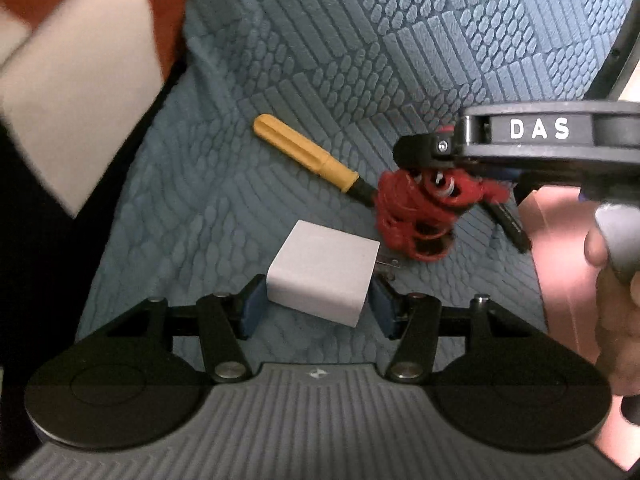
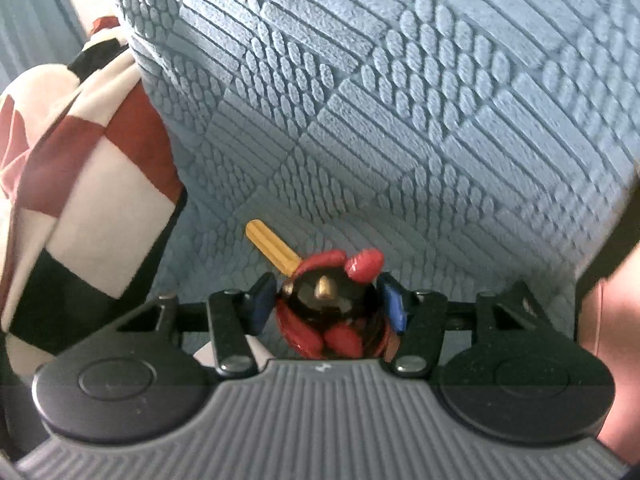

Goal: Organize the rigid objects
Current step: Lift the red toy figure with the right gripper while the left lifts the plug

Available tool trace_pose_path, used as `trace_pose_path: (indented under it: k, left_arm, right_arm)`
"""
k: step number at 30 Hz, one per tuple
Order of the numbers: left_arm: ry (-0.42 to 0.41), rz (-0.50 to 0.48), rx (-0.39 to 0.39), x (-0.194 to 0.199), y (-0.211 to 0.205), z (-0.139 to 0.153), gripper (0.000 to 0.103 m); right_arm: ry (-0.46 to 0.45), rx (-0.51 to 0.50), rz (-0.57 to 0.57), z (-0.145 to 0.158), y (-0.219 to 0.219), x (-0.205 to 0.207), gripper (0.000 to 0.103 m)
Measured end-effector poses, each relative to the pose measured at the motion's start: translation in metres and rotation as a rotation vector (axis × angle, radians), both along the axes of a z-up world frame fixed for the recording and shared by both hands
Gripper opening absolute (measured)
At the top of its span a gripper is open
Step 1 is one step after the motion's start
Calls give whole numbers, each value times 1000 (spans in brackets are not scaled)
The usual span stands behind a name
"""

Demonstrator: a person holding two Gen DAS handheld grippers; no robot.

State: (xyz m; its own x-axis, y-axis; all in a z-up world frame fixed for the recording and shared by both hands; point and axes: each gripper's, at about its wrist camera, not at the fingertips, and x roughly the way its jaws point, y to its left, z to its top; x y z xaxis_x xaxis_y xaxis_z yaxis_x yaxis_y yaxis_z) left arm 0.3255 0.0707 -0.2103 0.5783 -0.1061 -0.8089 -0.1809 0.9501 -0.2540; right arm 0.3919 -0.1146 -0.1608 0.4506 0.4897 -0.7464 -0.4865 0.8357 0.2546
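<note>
The blue quilted bed cover (image 1: 400, 40) is lying bare from 11 to 1 o'clock in the left wrist view, leaving room there for a hand to pass. The yellow-handled screwdriver (image 1: 308, 154) is lying across the centre, blocking a low pass. At 3 o'clock the right gripper (image 1: 424, 184) is occupying the space over the red ball toy (image 1: 412, 216), with a hand (image 1: 616, 280) closing off the right edge. The white cube (image 1: 324, 272) is filling the gap between the left gripper (image 1: 316, 304) fingers. At 9 to 10 o'clock a checkered cloth (image 1: 80, 92) is bounding the cover.
</note>
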Motion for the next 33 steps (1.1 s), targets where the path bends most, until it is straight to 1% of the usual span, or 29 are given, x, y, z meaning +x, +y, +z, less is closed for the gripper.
trace_pose_path:
  k: [5,9,13,16,19,22,25,33]
  left_arm:
    - [-4,16,-16,-22,0,12,61]
    - [-8,35,-13,-39,2,21,60]
    - [-8,71,-19,-60,8,27,60]
    - [-12,75,-24,-77,9,32,59]
    - [-17,73,-20,-90,8,37,58]
    - [-13,79,-34,-100,7,39,57]
    - [-26,80,-37,-110,5,42,57]
    - [-27,88,-43,-127,-1,45,57]
  right_arm:
    - [7,-1,-25,0,1,-22,58]
    - [-17,-12,-34,7,1,-45,58]
    - [-25,5,-65,14,-9,-71,58]
    - [-39,-6,-80,19,-14,-92,58]
    - [-62,4,-83,23,-18,-111,58]
    - [-93,-12,-85,27,-19,-130,58]
    - [-112,-30,-89,27,-24,-150,58]
    - [-119,-44,-101,21,-40,-195,58]
